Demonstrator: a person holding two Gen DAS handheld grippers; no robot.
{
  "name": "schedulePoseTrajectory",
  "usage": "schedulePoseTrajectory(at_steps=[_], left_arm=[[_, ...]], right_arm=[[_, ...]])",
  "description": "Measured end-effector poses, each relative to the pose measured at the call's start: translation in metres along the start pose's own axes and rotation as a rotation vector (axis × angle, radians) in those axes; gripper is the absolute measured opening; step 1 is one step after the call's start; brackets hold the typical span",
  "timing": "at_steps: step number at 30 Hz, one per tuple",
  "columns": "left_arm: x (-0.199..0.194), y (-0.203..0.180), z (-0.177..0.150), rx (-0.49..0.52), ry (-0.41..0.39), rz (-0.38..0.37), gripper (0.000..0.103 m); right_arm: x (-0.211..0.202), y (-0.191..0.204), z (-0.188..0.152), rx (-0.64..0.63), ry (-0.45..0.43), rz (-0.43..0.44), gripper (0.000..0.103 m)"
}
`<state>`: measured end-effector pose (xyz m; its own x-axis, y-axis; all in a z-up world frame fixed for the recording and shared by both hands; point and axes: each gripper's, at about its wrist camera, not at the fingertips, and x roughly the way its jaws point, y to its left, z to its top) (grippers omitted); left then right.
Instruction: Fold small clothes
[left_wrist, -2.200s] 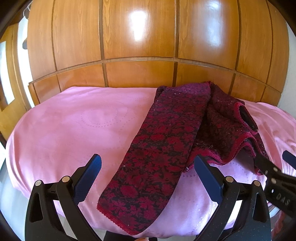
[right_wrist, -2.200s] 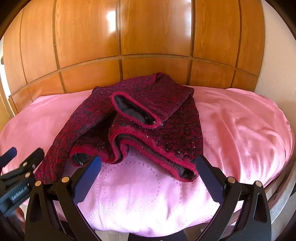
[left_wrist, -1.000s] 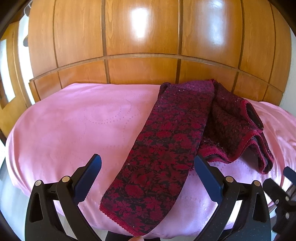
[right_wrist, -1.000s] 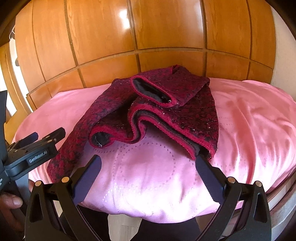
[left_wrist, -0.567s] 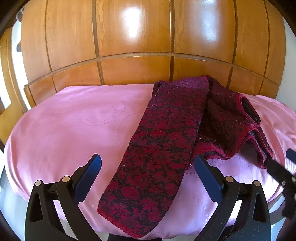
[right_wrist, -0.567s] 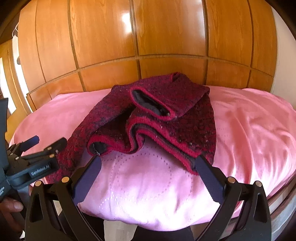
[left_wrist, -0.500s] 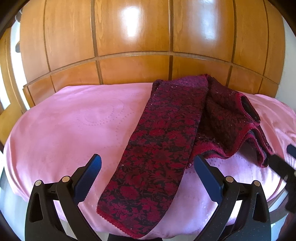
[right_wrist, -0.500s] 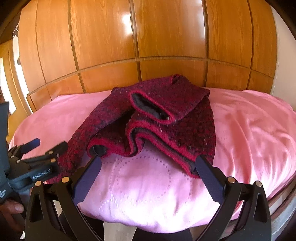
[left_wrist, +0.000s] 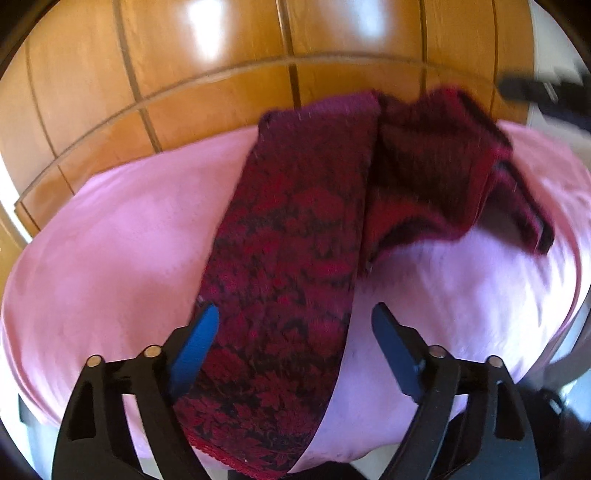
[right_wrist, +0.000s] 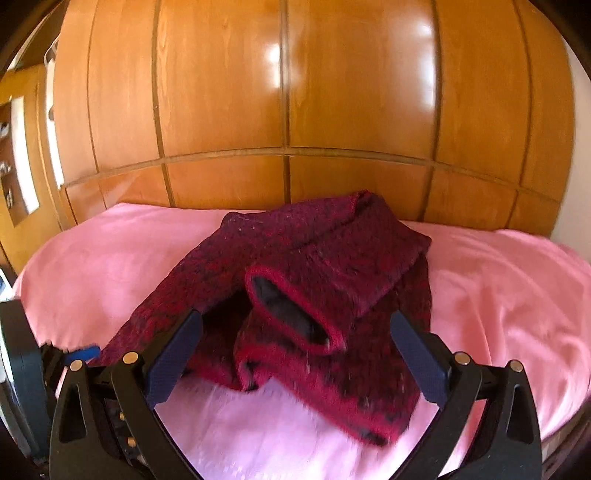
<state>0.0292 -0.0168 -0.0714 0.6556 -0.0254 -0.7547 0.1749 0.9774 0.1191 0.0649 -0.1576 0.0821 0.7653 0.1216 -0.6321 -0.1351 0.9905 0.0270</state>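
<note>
A dark red floral knitted garment (left_wrist: 295, 258) lies crumpled on a pink cushioned table top (left_wrist: 110, 240). One long flat part runs toward me and hangs over the near edge. My left gripper (left_wrist: 295, 332) is open, its jaws either side of that long part near the table's front. The bunched part with a dark-lined opening (right_wrist: 291, 314) shows in the right wrist view. My right gripper (right_wrist: 295, 343) is open, with its jaws on either side of that bunched part (right_wrist: 332, 295). The left gripper's body shows at the far left of the right wrist view (right_wrist: 22, 373).
A wall of glossy wooden panels (right_wrist: 288, 92) stands right behind the pink surface (right_wrist: 498, 288). The right gripper is a dark blur at the upper right of the left wrist view (left_wrist: 535, 90). A window or shelf opening is at the far left (right_wrist: 22, 155).
Both grippers have moved forward toward the garment. The left now straddles the long flat part; the right has closed in on the bunched part. Both stay open.
</note>
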Motion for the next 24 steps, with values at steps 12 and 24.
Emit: schedulePoseTrajectory(at_steps=[12,24], left_arm=[[-0.006,0.062,0.016,-0.211,-0.032,-0.180,0.014],[0.004,0.220,0.122,-0.468,-0.164,-0.055,0.010]], right_arm=[[0.044,-0.015,0.033,0.007,0.073,0.065,0.016],[0.031,-0.216,0.074,0.220,0.005,-0.387,0.011]])
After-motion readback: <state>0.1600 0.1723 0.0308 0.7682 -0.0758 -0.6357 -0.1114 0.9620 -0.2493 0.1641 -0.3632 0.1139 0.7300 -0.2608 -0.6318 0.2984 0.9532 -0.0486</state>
